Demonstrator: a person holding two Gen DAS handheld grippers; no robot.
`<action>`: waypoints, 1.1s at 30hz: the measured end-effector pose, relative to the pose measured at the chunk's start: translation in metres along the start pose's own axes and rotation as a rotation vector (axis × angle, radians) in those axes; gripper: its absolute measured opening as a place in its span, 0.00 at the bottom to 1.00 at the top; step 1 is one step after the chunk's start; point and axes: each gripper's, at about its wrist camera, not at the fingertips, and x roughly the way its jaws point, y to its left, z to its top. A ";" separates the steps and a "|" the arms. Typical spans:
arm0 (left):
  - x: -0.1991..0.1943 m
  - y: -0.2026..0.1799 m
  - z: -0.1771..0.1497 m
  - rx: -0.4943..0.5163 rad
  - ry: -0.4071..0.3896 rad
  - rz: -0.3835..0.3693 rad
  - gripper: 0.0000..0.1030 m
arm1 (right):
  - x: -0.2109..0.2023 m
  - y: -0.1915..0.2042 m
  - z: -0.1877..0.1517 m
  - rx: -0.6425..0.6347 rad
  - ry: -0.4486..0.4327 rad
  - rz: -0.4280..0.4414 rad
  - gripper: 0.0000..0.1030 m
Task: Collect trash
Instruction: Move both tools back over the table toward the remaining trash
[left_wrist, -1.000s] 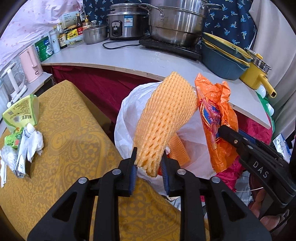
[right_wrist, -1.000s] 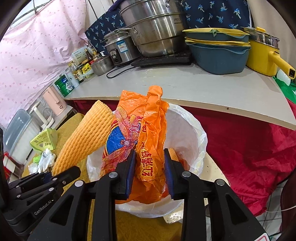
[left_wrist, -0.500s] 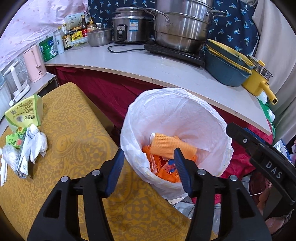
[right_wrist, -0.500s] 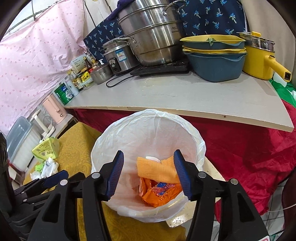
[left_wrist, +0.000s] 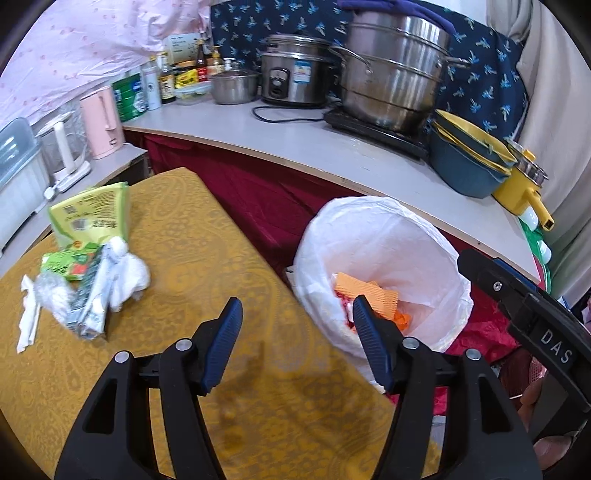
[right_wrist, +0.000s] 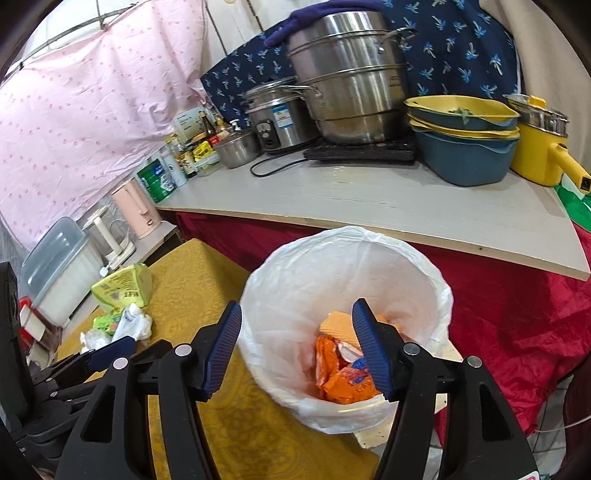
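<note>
A bin lined with a white bag (left_wrist: 413, 236) (right_wrist: 295, 273) stands off the right edge of the yellow-clothed table (left_wrist: 192, 236) (right_wrist: 192, 273). Inside lie an orange foam net (left_wrist: 369, 293) (right_wrist: 338, 325) and an orange wrapper (right_wrist: 343, 384). My left gripper (left_wrist: 297, 321) is open and empty above the table edge, left of the bin. My right gripper (right_wrist: 297, 321) is open and empty over the bin's near rim. A pile of trash lies on the table's left: a green carton (left_wrist: 92, 214) (right_wrist: 122, 286), a small green box (left_wrist: 68, 260), white crumpled tissues (left_wrist: 125, 273) (right_wrist: 136, 325).
A grey counter (left_wrist: 332, 155) (right_wrist: 369, 199) behind the bin carries steel pots (left_wrist: 391, 81), a rice cooker (left_wrist: 295, 79), blue and yellow basins (right_wrist: 465, 140), a yellow pot (right_wrist: 539, 144) and bottles. Red cloth (right_wrist: 517, 317) hangs under it. A pink kettle (left_wrist: 101, 122) stands far left.
Both grippers opened and dropped the foam net and the orange wrapper into the bin. My left gripper then swung left toward the table, bringing the trash pile closer.
</note>
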 end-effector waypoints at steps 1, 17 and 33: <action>-0.002 0.004 -0.001 -0.004 -0.003 0.005 0.59 | 0.000 0.006 -0.001 -0.008 0.002 0.007 0.59; -0.041 0.116 -0.032 -0.148 -0.024 0.135 0.63 | 0.019 0.124 -0.029 -0.134 0.075 0.150 0.59; -0.053 0.245 -0.062 -0.259 0.005 0.280 0.70 | 0.078 0.232 -0.068 -0.213 0.218 0.273 0.59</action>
